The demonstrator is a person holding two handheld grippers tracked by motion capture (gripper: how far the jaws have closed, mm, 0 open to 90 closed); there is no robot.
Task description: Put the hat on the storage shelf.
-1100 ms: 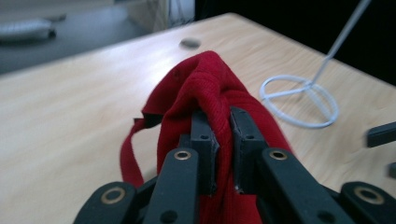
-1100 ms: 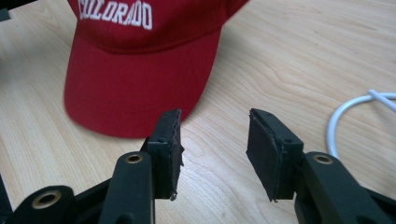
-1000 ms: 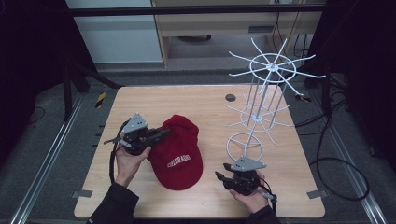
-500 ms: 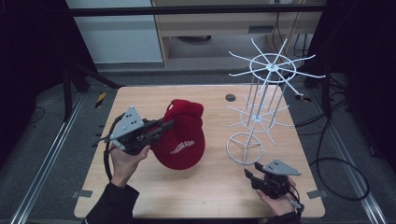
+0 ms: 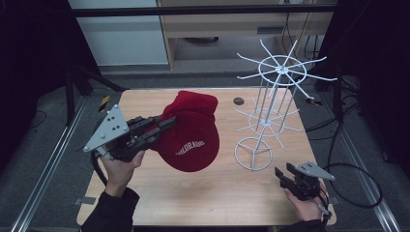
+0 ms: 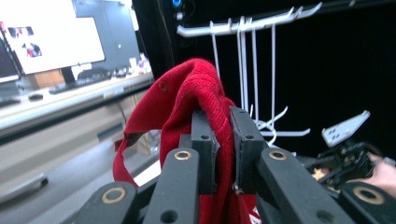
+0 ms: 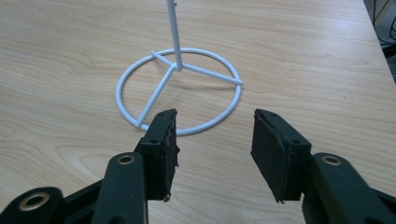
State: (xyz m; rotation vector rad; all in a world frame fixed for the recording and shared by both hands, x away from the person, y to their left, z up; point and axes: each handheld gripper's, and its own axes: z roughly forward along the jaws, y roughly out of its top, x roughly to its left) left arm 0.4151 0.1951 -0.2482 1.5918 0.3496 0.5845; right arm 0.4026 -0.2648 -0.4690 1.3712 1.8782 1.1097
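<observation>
The white wire rack [image 5: 270,108] stands on the right half of the wooden table [image 5: 212,198], and everything else sits in relation to it. Its upper spokes run past the table's far edge against a dark background, so their tips are hard to trace in the high view; in the left gripper view the rack [image 6: 247,60] appears as hanging rods and hooks whose base is cut off behind the jaws. In the right gripper view only its ring base [image 7: 180,91] and the lowest stretch of the post show, the rest leaving the top of the frame. To the left of the rack, lifted off the table, is the red cap [image 5: 191,133], pinched by the left gripper [image 5: 162,126], whose jaws are clamped on a fold of its fabric; in the left gripper view that fold of the cap [image 6: 187,93] rises between the two jaws, and its lower part is hidden behind them. White lettering on the cap's front seems to read "COLORADO", though it is small and slightly blurred. The right gripper [image 5: 286,175] sits near the rack's base, on the person's side, its jaws spread apart with nothing between them. A small dark disc [image 5: 238,101] lies on the table beyond the cap, left of the rack; what it is cannot be made out.
</observation>
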